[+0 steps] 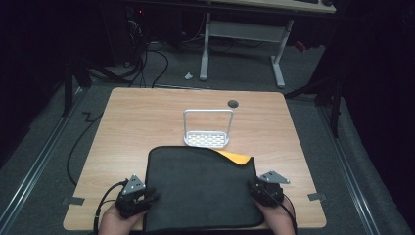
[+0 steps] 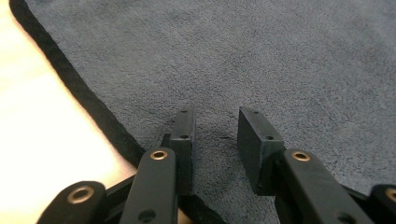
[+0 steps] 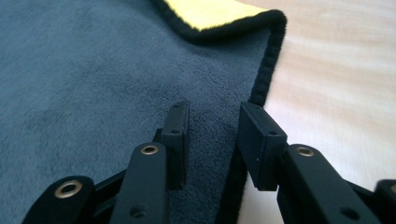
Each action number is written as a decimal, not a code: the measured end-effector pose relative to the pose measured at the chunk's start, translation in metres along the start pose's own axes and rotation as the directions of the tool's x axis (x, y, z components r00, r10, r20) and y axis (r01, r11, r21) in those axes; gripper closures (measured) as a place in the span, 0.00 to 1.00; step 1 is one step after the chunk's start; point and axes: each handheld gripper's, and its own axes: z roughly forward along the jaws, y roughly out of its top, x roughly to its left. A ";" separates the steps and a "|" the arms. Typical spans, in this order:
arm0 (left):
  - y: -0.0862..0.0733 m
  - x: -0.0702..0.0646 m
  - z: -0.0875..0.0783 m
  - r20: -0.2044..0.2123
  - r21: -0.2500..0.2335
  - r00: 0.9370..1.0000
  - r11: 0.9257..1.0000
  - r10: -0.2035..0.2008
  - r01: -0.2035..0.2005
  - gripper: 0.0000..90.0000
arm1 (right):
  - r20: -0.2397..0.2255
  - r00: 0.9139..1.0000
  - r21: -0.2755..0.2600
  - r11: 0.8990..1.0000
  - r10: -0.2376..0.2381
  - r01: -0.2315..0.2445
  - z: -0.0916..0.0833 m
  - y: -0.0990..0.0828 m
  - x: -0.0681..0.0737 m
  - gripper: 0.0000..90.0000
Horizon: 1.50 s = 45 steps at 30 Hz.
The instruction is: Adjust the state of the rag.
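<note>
A dark grey cloth [image 1: 200, 188] lies flat on the near half of the wooden table [image 1: 142, 117]; its far right corner is folded over and shows a yellow underside [image 1: 237, 159]. My left gripper [image 1: 150, 196] rests at the cloth's left edge, jaws open, with flat cloth [image 2: 233, 56] under the gap [image 2: 215, 126]. My right gripper [image 1: 253, 188] sits at the cloth's right edge. In the right gripper view its open jaws [image 3: 215, 126] straddle the black hem, with cloth [image 3: 93, 70] on the left and the yellow fold [image 3: 210, 9] ahead.
A white metal rack [image 1: 208, 128] with a perforated base stands just beyond the cloth at mid table. A dark round hole [image 1: 233, 104] sits behind it. Bare wood runs along both sides of the cloth. A white-legged desk [image 1: 242, 34] stands on the floor beyond.
</note>
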 end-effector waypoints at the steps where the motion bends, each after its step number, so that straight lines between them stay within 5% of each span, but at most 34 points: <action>1: -0.002 -0.004 -0.001 0.013 0.000 1.000 1.000 0.005 -0.005 0.76 | -0.002 1.000 0.002 1.000 0.000 0.000 -0.005 -0.004 0.001 0.72; 3: -0.003 -0.010 -0.004 0.017 0.019 0.999 0.999 0.033 -0.034 0.76 | -0.001 1.000 0.003 1.000 -0.002 0.002 -0.016 -0.013 0.002 0.72; 7: 0.000 -0.006 -0.001 0.011 0.004 1.000 1.000 0.007 -0.007 0.76 | -0.004 1.000 -0.058 0.998 0.010 -0.010 -0.022 -0.004 0.002 0.75; 15: -0.001 -0.001 0.000 0.016 -0.003 1.000 1.000 -0.004 0.004 0.77 | -0.043 0.999 -0.002 1.000 0.011 -0.012 0.027 0.036 -0.001 0.89; 23: -0.001 0.006 -0.001 0.008 -0.014 1.000 1.000 -0.018 0.018 0.77 | 0.067 0.995 -0.005 0.997 0.078 -0.078 0.051 0.064 -0.028 0.83; 27: -0.001 0.010 -0.001 -0.004 -0.024 0.999 0.999 -0.033 0.033 0.77 | 0.023 0.998 -0.040 0.997 0.061 -0.060 0.025 0.053 -0.017 0.76; 30: 0.001 0.011 0.002 -0.014 -0.025 1.000 0.999 -0.021 0.020 0.77 | -0.027 1.000 -0.017 1.000 0.000 -0.001 0.007 0.028 0.002 0.76; 33: 0.008 0.012 0.009 -0.026 -0.027 1.000 1.000 -0.016 0.015 0.79 | -0.020 1.000 0.028 1.000 -0.006 0.006 0.005 0.012 0.007 0.78; 38: 0.020 0.009 0.023 -0.051 -0.023 0.999 1.000 0.017 -0.018 0.80 | 0.029 1.000 0.029 1.000 0.008 -0.009 0.018 0.020 -0.010 0.78; 45: 0.030 0.006 0.036 -0.032 -0.033 0.999 0.999 0.023 -0.024 0.80 | 0.065 0.996 0.027 0.998 0.059 -0.061 0.024 0.024 -0.030 0.78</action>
